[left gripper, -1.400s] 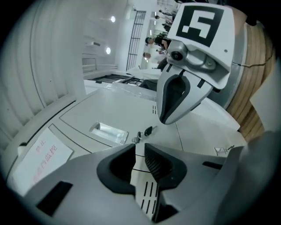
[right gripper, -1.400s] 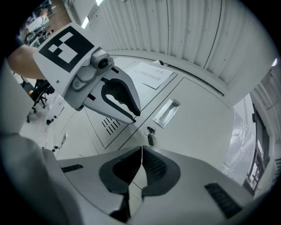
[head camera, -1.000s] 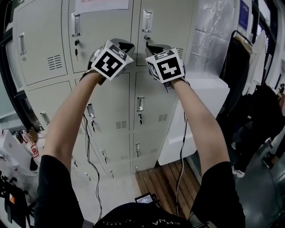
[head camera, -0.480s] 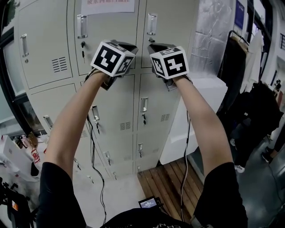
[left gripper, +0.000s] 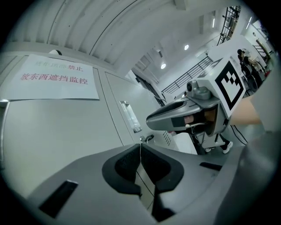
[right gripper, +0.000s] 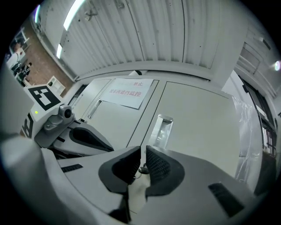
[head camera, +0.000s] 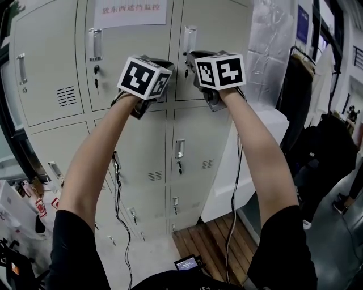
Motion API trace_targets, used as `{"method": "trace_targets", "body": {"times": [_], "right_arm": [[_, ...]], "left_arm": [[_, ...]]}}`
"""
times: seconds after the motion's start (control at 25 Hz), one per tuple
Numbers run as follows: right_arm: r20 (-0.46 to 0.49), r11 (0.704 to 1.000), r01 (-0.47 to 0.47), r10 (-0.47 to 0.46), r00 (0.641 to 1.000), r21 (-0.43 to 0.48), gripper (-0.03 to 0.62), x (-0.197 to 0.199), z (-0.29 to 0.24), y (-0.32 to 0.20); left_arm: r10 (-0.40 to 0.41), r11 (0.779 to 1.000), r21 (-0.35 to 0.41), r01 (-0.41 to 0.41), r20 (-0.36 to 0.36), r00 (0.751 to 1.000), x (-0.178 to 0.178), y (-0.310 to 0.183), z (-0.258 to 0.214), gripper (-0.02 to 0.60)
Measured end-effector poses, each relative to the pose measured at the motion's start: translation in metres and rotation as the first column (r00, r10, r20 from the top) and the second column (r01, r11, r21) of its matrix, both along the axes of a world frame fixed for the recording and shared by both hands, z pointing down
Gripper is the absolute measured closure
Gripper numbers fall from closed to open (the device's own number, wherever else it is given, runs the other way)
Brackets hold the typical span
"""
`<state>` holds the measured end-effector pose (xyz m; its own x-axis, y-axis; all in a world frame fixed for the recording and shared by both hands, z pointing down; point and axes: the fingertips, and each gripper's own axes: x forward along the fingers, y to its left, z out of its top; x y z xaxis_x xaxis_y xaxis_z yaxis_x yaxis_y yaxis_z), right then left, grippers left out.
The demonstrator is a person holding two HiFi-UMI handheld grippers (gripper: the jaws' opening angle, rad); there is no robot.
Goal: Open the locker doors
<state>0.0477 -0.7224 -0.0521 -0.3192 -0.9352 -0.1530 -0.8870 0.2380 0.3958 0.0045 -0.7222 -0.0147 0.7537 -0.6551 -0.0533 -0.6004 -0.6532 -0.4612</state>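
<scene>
Left gripper (left gripper: 139, 154) is pressed together, idle before the pale grey metal locker doors (head camera: 212, 34). Right gripper (right gripper: 142, 160), nearly closed, lines up on the small key (right gripper: 141, 169), likely for unlocking, with the chrome handle (right gripper: 160, 129) at its 12 o'clock.

**One readable notice, on a locker door**

A white paper notice (head camera: 130, 10) is hanging at the top of a locker door (head camera: 133, 56). In the left gripper view the notice (left gripper: 52, 81) is showing a red line reading "放东西遮挡监控"; a fainter grey line above it is ending in "禁止", and the rest is too pale to read. In the right gripper view the notice (right gripper: 131, 92) is showing red print too small to read. The two cubes (head camera: 142, 77) (head camera: 224, 71) are carrying black-and-white square markers, no letters. A blue sign (head camera: 303, 22) at the far right is staying illegible.
</scene>
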Motion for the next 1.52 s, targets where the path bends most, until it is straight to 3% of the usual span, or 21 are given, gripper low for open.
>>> {"method": "trace_targets", "body": {"times": [0.32,0.44,0.72,1.04,1.32,1.44,1.52], "right_arm": [[0.073,0.993,0.118,-0.116,0.991,-0.022,0.559,0.012,-0.02,-0.043],[0.075,0.985,0.165,-0.161,0.984,-0.045,0.495,0.006,-0.02,-0.049],[0.102,0.979,0.187,-0.179,0.979,-0.08,0.493,-0.002,-0.02,-0.054],[0.102,0.982,0.162,-0.152,0.983,-0.098,0.494,0.0,-0.019,-0.044],[0.11,0.98,0.173,-0.162,0.981,-0.101,0.494,0.004,-0.019,-0.013],[0.117,0.978,0.18,-0.167,0.979,-0.105,0.494,0.007,-0.018,0.002],[0.114,0.98,0.169,-0.157,0.981,-0.103,0.495,0.011,-0.018,0.012]], "left_arm": [[-0.006,0.999,0.037,0.007,-0.027,1.0,0.017,-0.026,-0.023,0.561],[-0.019,0.997,0.078,0.02,-0.005,1.0,0.021,-0.029,-0.024,0.561],[-0.018,0.996,0.086,0.018,0.003,1.0,0.023,-0.031,-0.028,0.561],[-0.031,0.998,0.062,0.031,-0.002,1.0,0.015,-0.027,-0.019,0.561],[0.047,0.999,-0.004,-0.047,0.031,0.998,0.026,-0.01,0.003,0.559],[0.095,0.995,-0.041,-0.095,0.008,0.995,0.031,0.001,0.009,0.463],[0.129,0.99,-0.061,-0.13,-0.015,0.991,0.033,0.009,0.011,0.463]]}}
